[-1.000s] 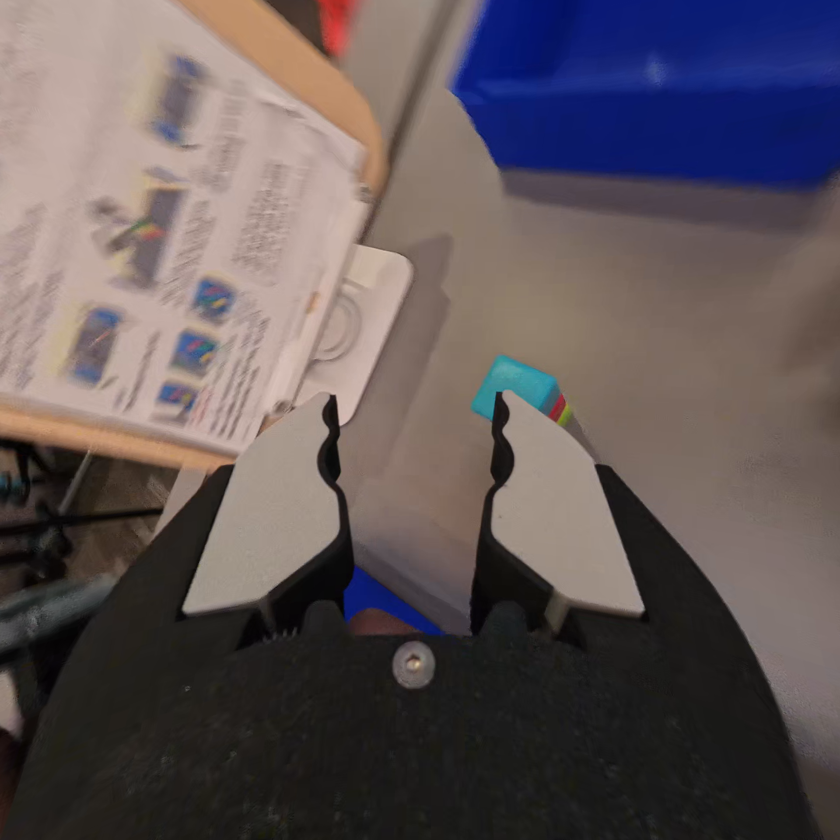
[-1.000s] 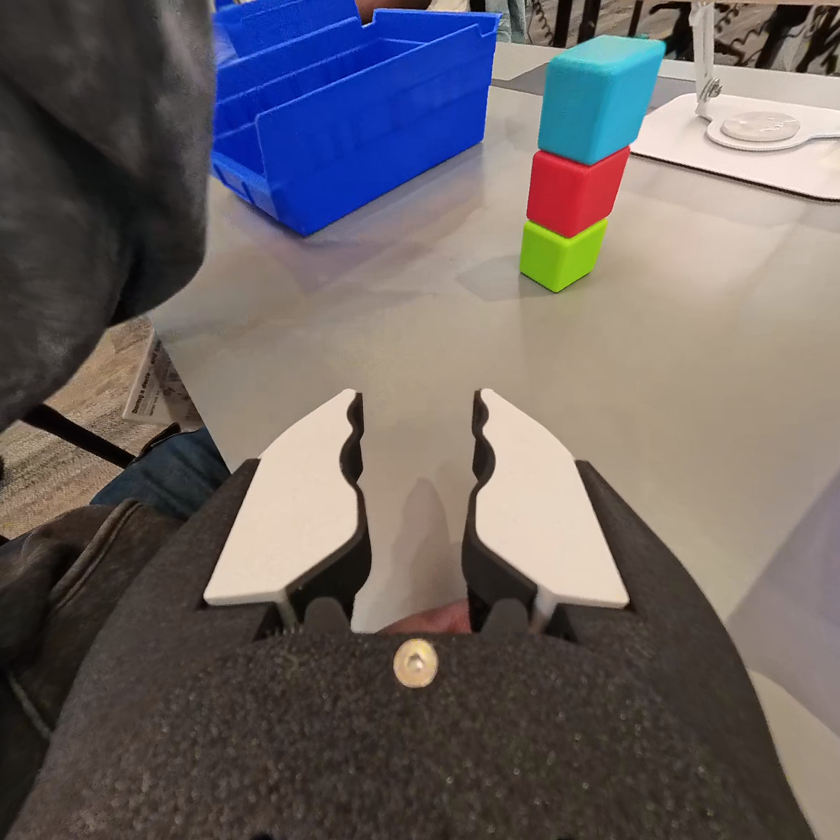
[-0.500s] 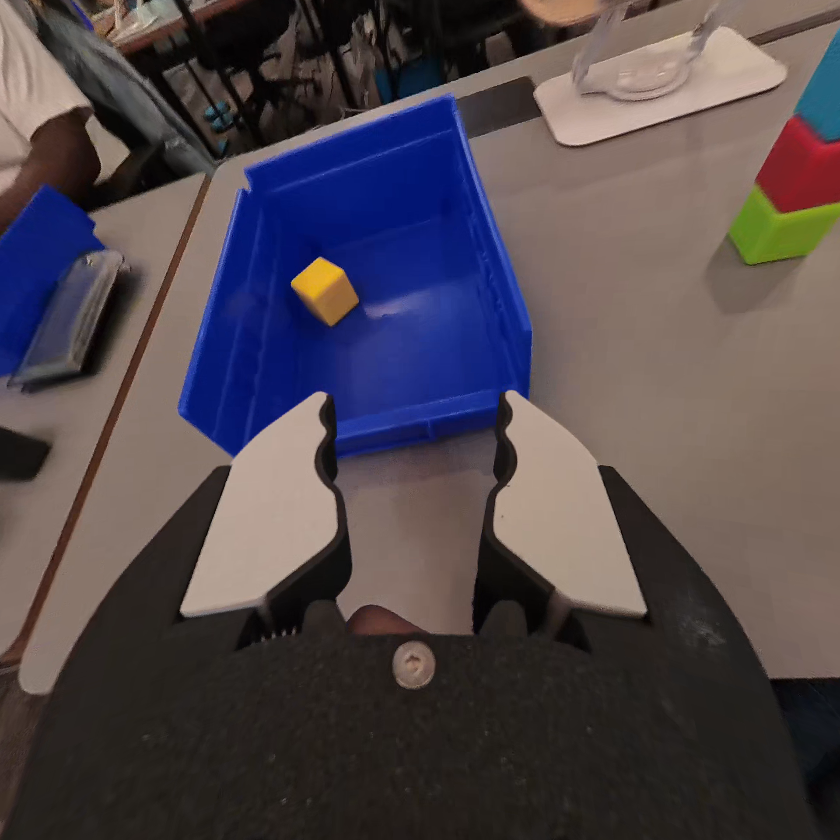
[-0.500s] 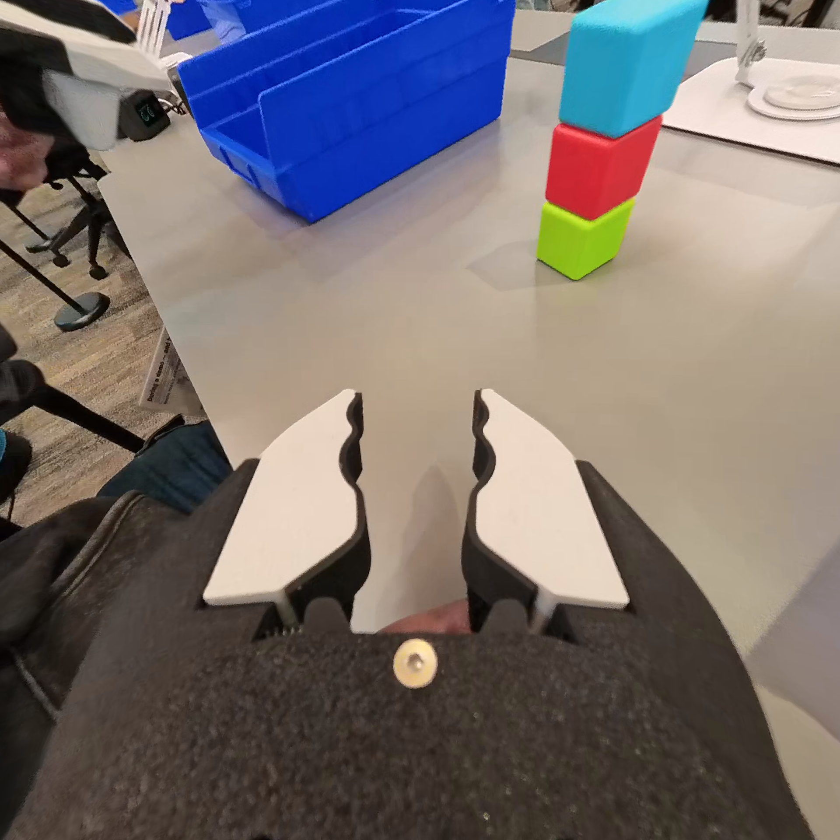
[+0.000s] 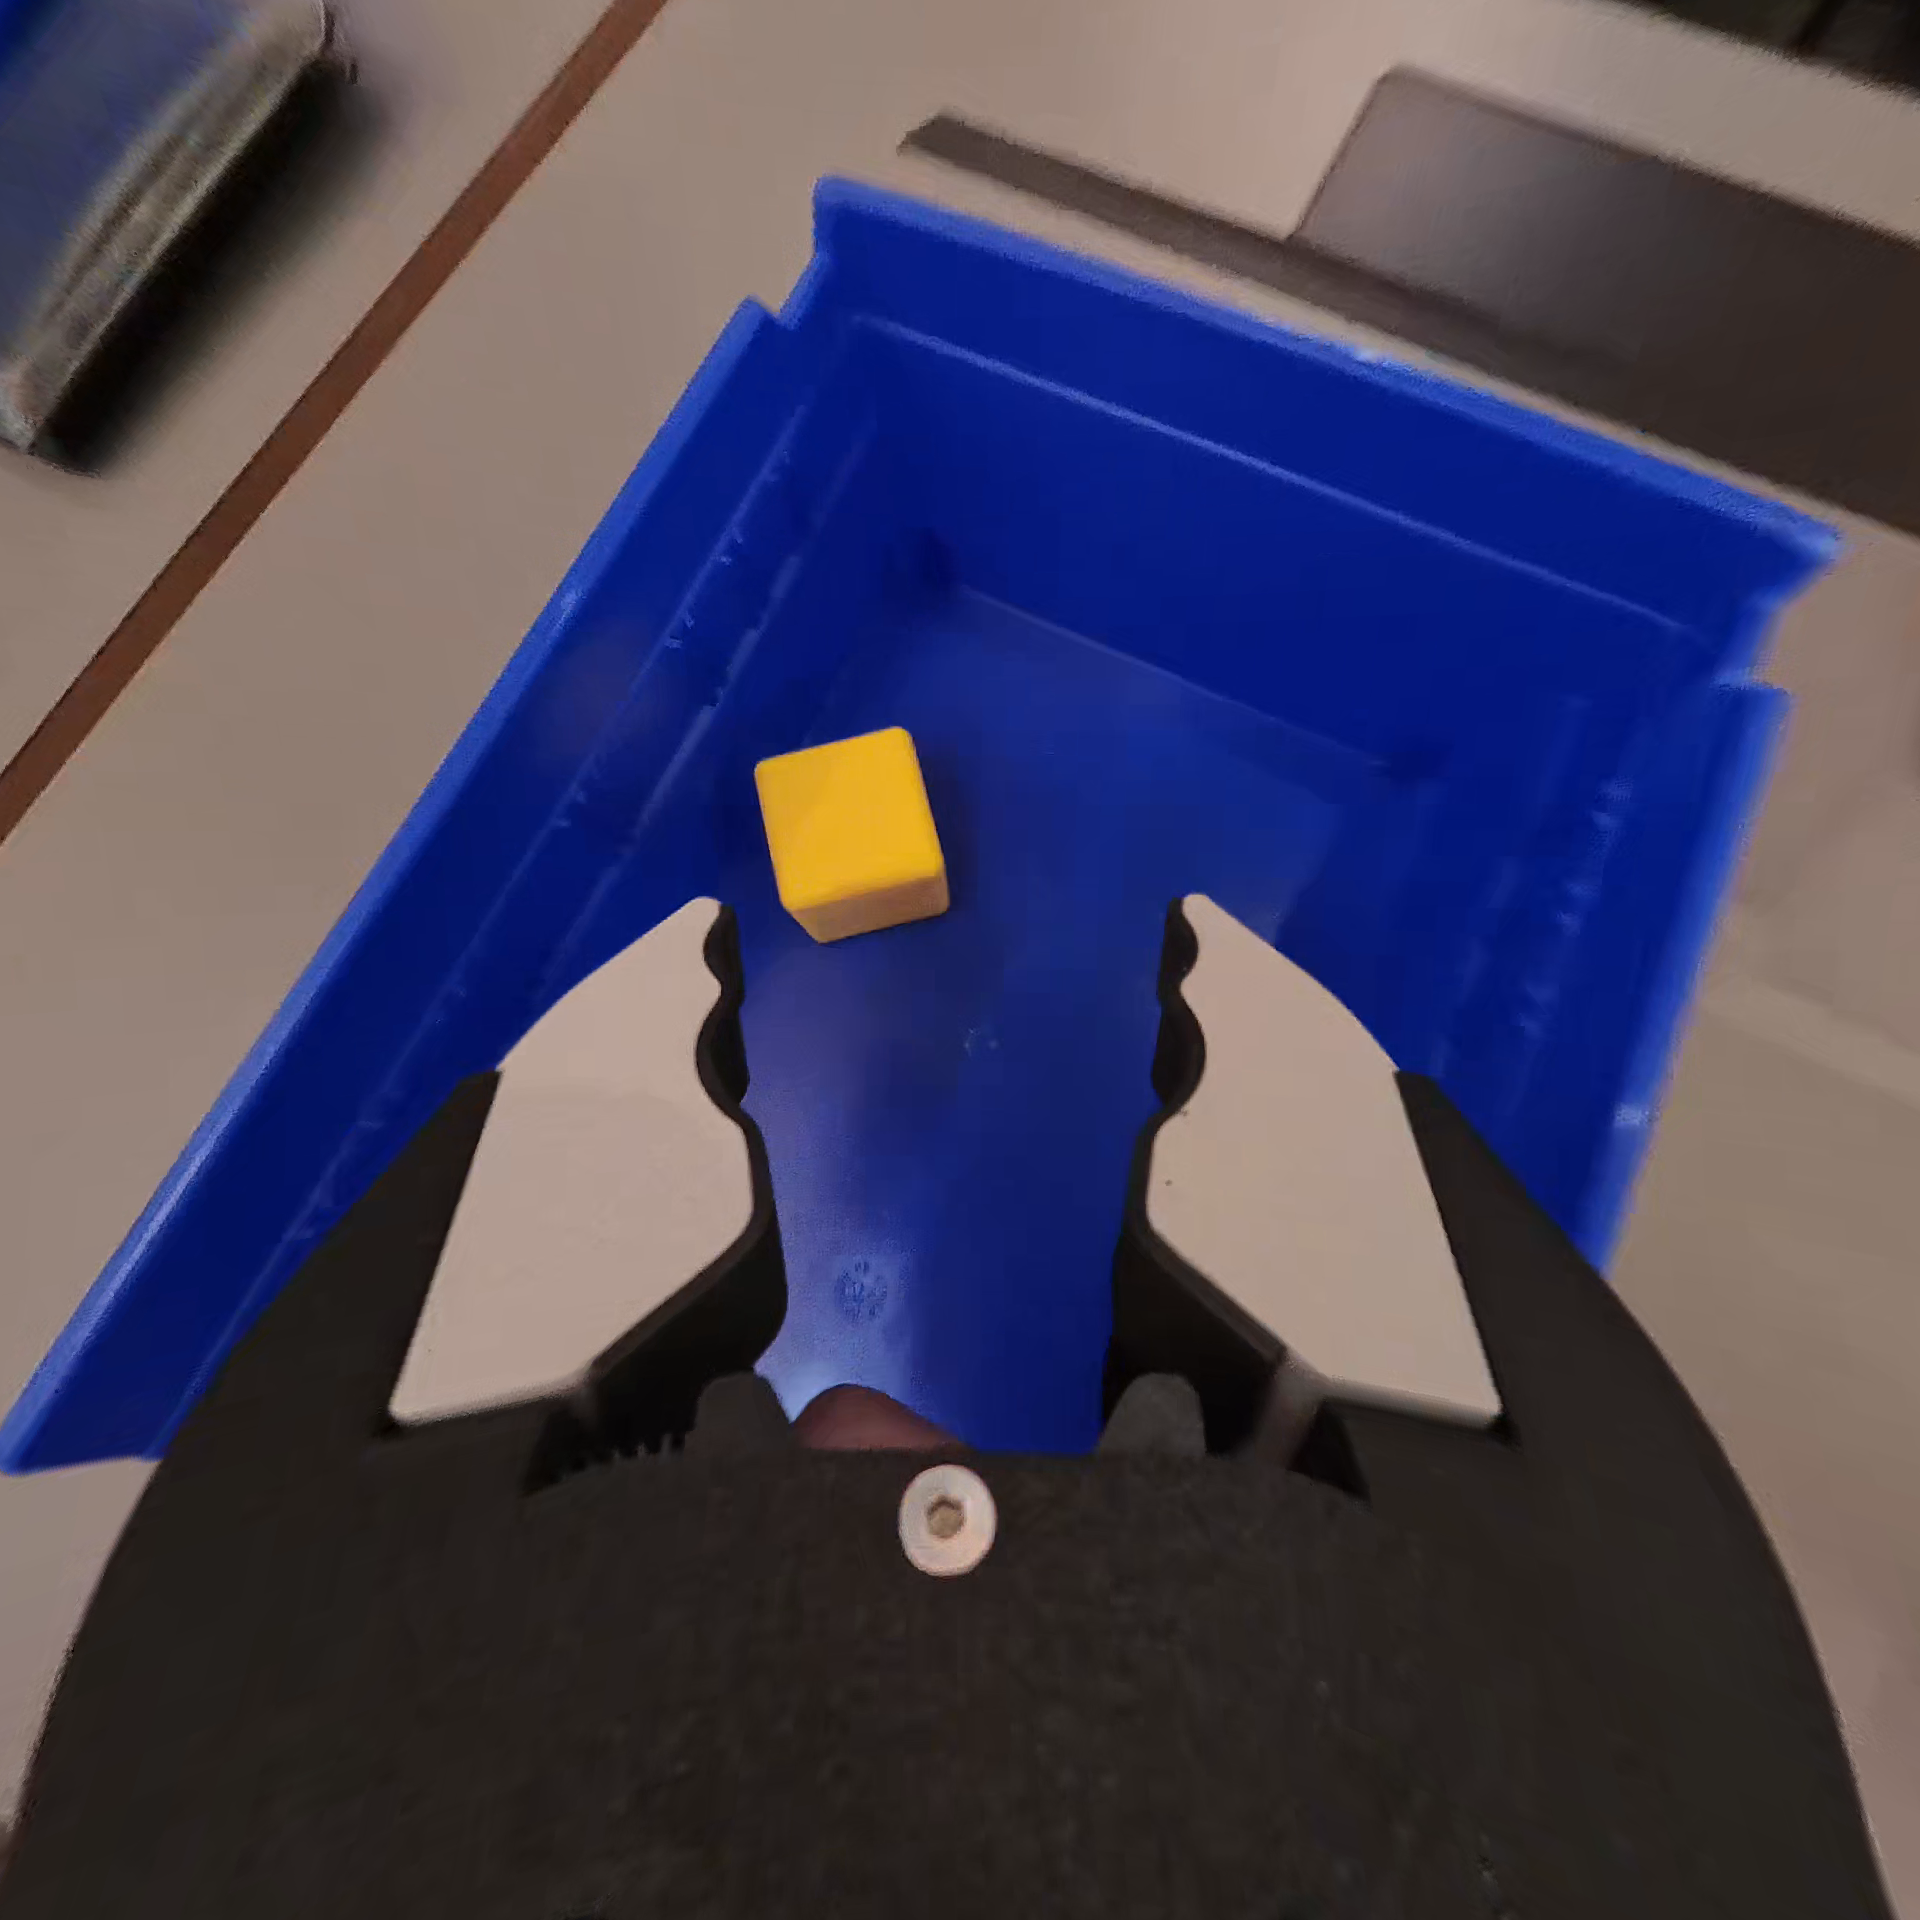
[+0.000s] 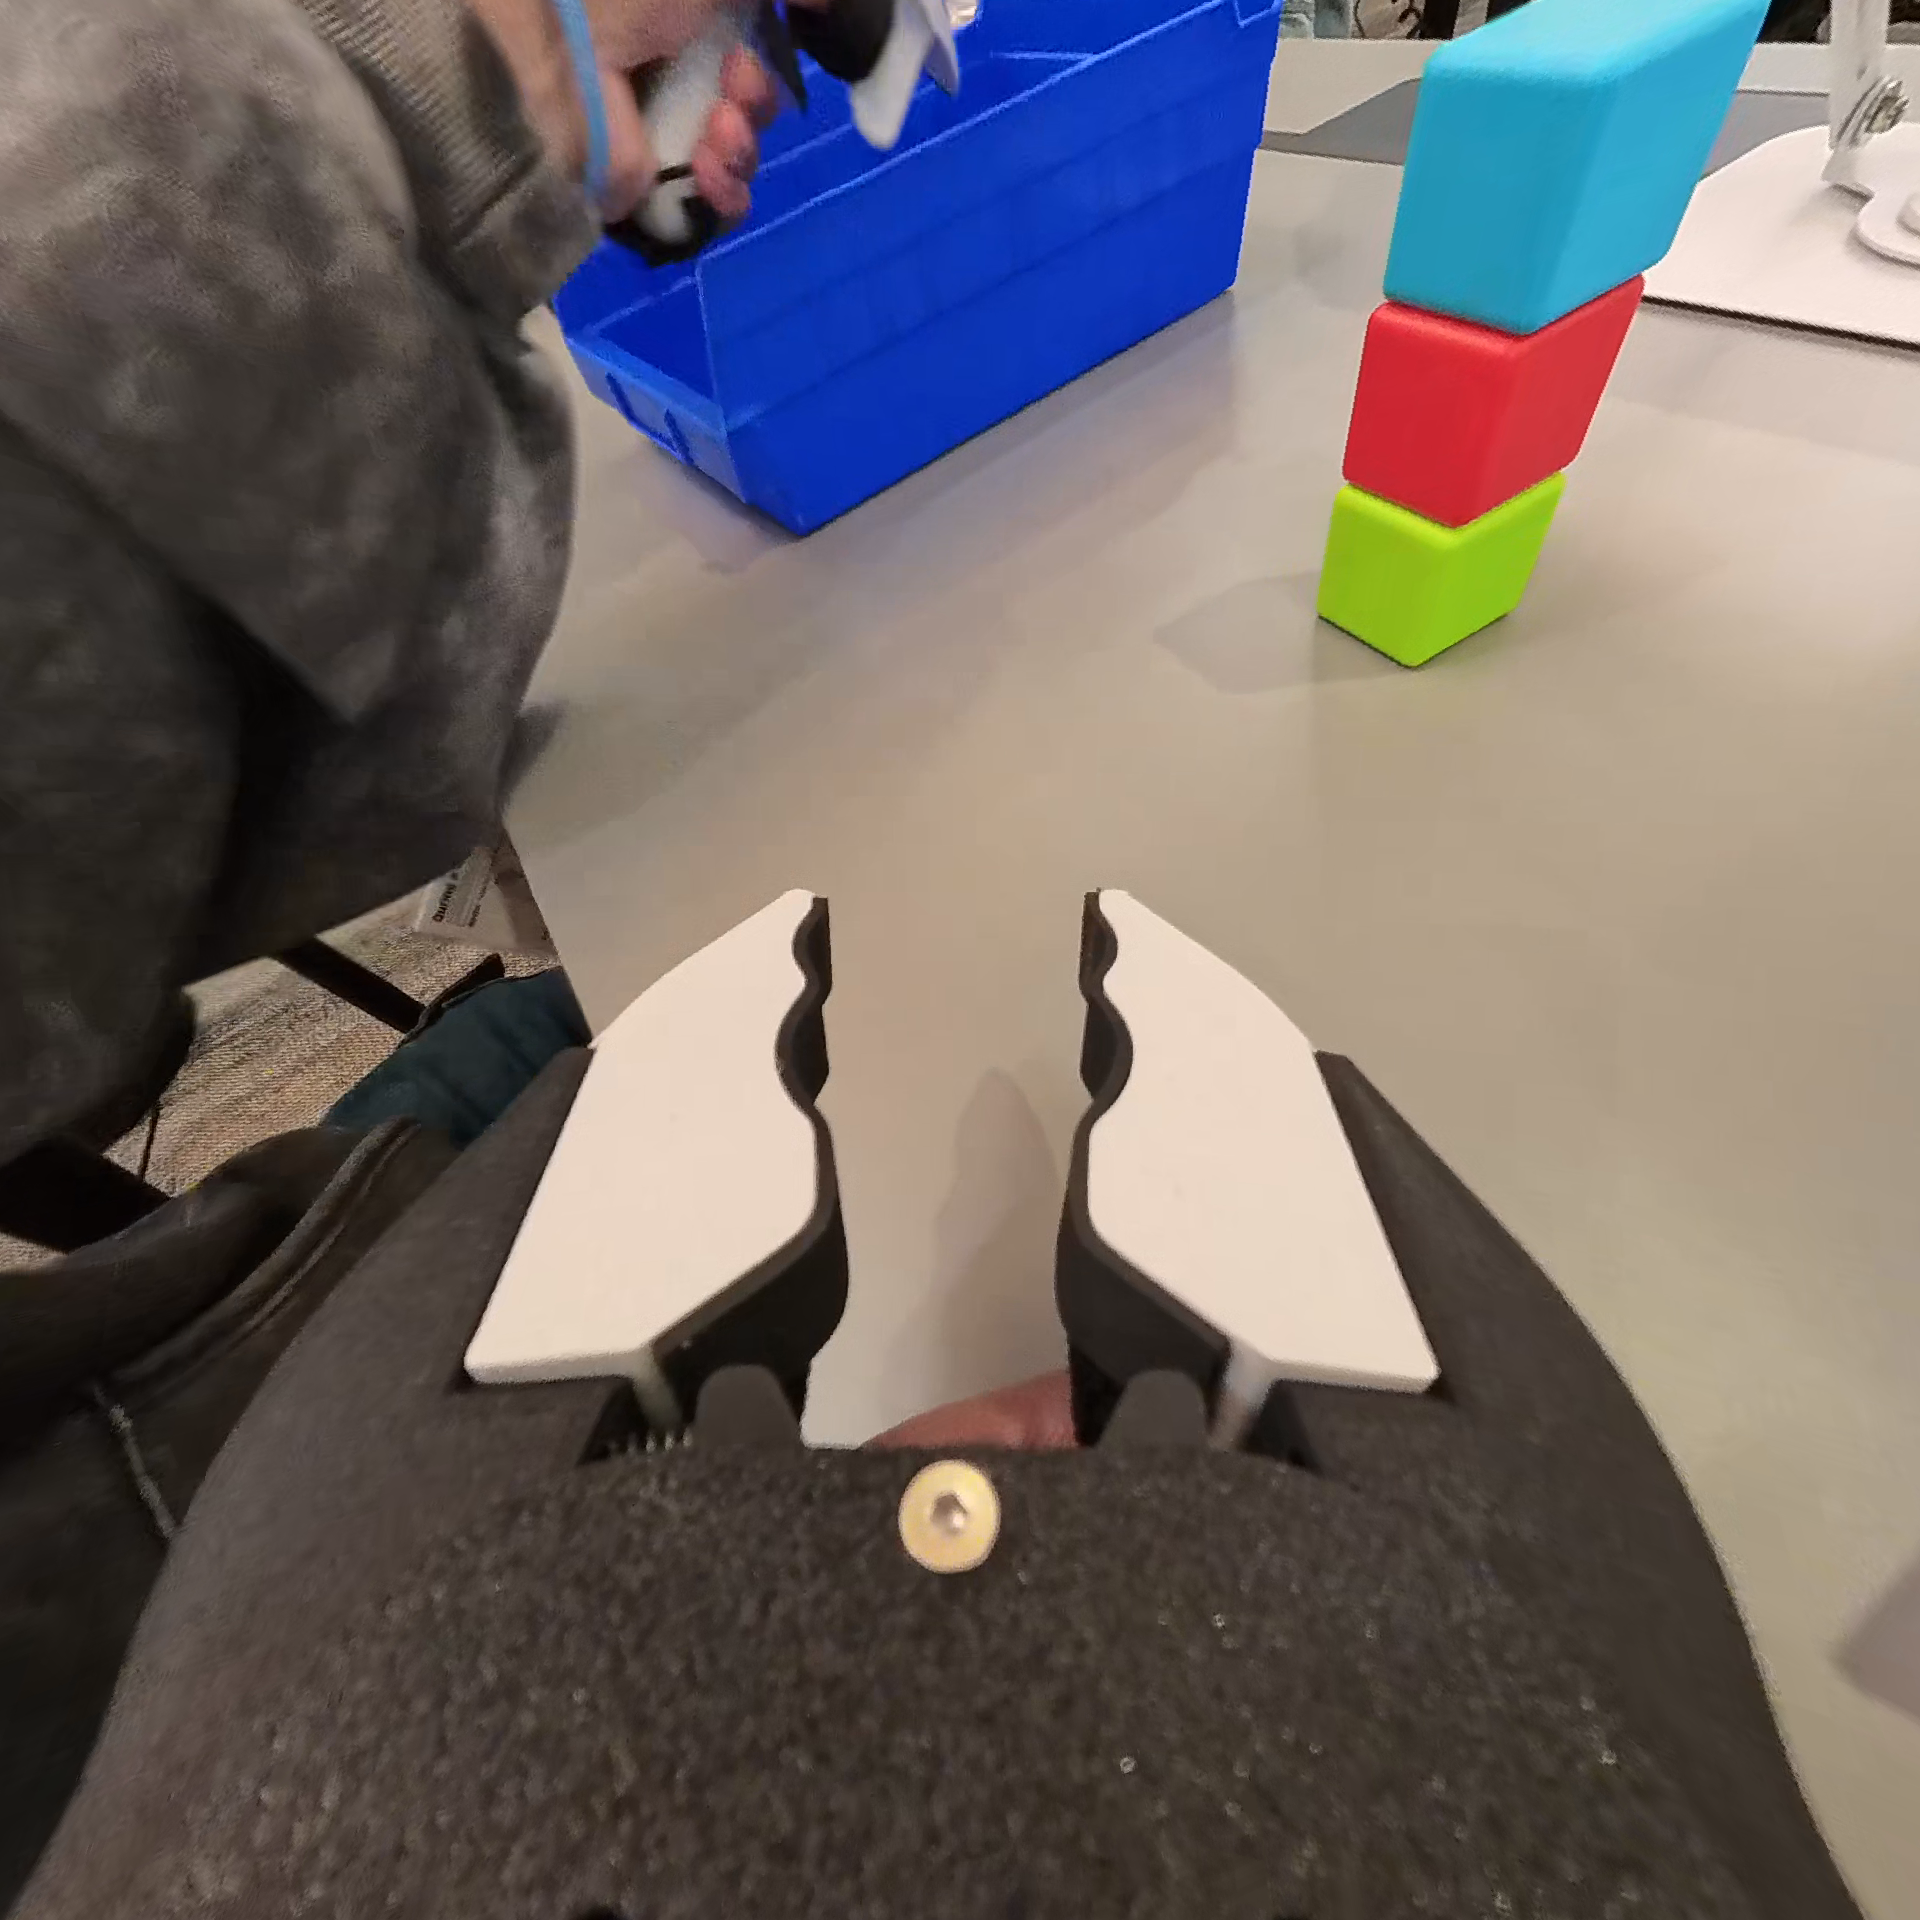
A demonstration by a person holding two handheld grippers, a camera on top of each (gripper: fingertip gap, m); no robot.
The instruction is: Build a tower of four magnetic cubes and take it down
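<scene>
A yellow cube (image 5: 850, 831) lies on the floor of the blue bin (image 5: 1299, 488), near its left wall. My left gripper (image 5: 951, 909) is open above the bin, its fingertips just short of the cube. It also shows in the right wrist view (image 6: 883, 62), held by a hand over the bin (image 6: 935, 312). A tower stands on the grey table (image 6: 1039, 779): a light-blue cube (image 6: 1548, 166) on a red cube (image 6: 1475, 405) on a green cube (image 6: 1434, 571). My right gripper (image 6: 956, 904) is open and empty, low over the table, well short of the tower.
A grey sleeve (image 6: 260, 468) fills the left of the right wrist view. A white pad (image 6: 1818, 239) with a stand lies behind the tower. A dark mat (image 5: 1558, 260) lies beyond the bin. A dark flat object (image 5: 135, 229) lies on the neighbouring table at far left.
My left gripper swung from the tower's side to the blue bin and came down over the yellow cube. My right gripper stayed open and shifted slightly; the tower has not changed.
</scene>
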